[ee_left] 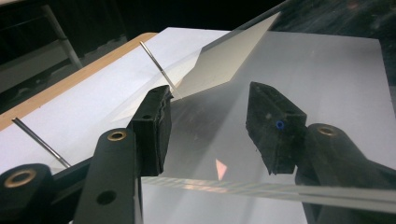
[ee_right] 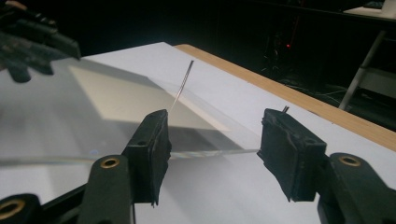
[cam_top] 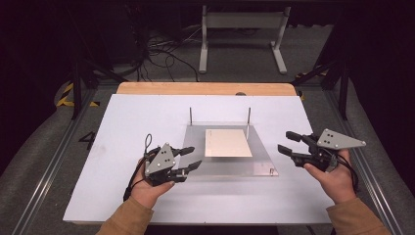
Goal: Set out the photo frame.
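A clear plastic plate (cam_top: pixel 220 166) lies on the white board (cam_top: pixel 137 122), with a cream square sheet (cam_top: pixel 227 143) on its middle. Two thin metal pins (cam_top: pixel 191 115) (cam_top: pixel 248 116) stand upright at its far corners. My left gripper (cam_top: pixel 195 156) sits at the plate's left edge, jaws open, with nothing pressed between the pads. In the left gripper view the left gripper (ee_left: pixel 210 126) points across the plate (ee_left: pixel 303 65) toward the sheet (ee_left: pixel 224 60). My right gripper (cam_top: pixel 284 141) is open just right of the plate. The right gripper (ee_right: pixel 212 144) has only the plate's edge beyond it.
The white board rests on a wooden table whose far edge (cam_top: pixel 205 88) shows behind it. A metal stand (cam_top: pixel 242 34) and cables lie on the floor beyond. Dark frame rails (cam_top: pixel 362 161) run along both sides of the board.
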Demonstrator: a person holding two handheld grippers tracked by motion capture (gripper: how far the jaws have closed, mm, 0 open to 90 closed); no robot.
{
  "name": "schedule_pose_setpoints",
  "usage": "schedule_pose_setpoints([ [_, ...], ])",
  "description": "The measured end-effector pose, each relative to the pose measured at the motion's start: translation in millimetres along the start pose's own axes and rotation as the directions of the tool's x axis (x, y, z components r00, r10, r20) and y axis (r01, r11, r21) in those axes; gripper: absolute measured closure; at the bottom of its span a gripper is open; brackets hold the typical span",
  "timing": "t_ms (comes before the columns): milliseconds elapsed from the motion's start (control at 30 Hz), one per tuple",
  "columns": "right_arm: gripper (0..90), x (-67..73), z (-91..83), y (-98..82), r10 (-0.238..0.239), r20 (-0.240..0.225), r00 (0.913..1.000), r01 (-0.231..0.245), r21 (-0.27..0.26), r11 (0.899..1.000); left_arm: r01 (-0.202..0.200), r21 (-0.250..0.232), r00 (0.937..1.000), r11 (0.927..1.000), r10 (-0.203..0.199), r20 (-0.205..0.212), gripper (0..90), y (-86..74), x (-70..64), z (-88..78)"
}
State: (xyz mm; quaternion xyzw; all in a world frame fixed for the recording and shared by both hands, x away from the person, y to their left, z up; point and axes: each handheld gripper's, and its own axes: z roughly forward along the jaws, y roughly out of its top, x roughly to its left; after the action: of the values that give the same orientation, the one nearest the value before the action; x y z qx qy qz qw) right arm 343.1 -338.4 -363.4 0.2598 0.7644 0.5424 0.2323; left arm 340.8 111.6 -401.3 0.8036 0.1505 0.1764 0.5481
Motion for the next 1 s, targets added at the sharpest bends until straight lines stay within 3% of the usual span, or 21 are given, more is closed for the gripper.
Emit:
schedule_pose_setpoints([
  [267, 38.3, 22.7, -6.6, -7.6, -0.087, -0.023, 0.9959, 0.088, 0.031, 0.996, 0.001, 0.0, 1.0, 1.0, -0.001, 0.0, 49.5, 1.4, 1.3, -0.2],
  [433, 38.6, 34.3, -1.2, -14.4, -0.157, -0.034, 0.987, 0.16, 0.081, 0.984, 0.001, 0.0, 1.0, 1.0, -0.001, 0.002, 49.5, 1.5, 1.6, -0.3],
  [633, 33.8, 42.8, 11.9, -14.0, -0.204, -0.07, 0.9766, 0.206, 0.025, 0.978, 0.003, -0.002, 1.0, 1.0, -0.003, 0.002, 49.5, 1.6, 1.7, -0.1],
  [800, 32.8, 45.5, 23.7, -15.1, -0.242, -0.071, 0.9677, 0.242, -0.001, 0.97, 0.004, -0.003, 1.0, 1.0, -0.004, 0.004, 49.5, 1.5, 1.8, -0.1],
  [833, 33.0, 46.4, 30.7, -15.5, -0.263, -0.076, 0.9617, 0.263, -0.01, 0.965, 0.003, -0.004, 1.0, 1.0, -0.003, 0.004, 49.5, 1.4, 1.9, 0.0],
  [900, 35.4, 48.4, 37.7, -16.4, -0.271, -0.08, 0.9592, 0.271, -0.015, 0.963, 0.002, -0.004, 1.0, 1.0, -0.002, 0.004, 49.5, 1.3, 1.9, 0.0],
  [967, 39.5, 51.0, 43.4, -17.4, -0.313, -0.055, 0.9481, 0.313, -0.01, 0.95, 0.0, -0.004, 1.0, 1.0, 0.0, 0.004, 49.5, 1.1, 1.9, 0.0],
  [1000, 39.5, 51.0, 43.4, -17.4, -0.313, -0.055, 0.9481, 0.313, -0.01, 0.95, 0.0, -0.004, 1.0, 1.0, 0.0, 0.004, 49.5, 1.1, 1.9, 0.0],
])
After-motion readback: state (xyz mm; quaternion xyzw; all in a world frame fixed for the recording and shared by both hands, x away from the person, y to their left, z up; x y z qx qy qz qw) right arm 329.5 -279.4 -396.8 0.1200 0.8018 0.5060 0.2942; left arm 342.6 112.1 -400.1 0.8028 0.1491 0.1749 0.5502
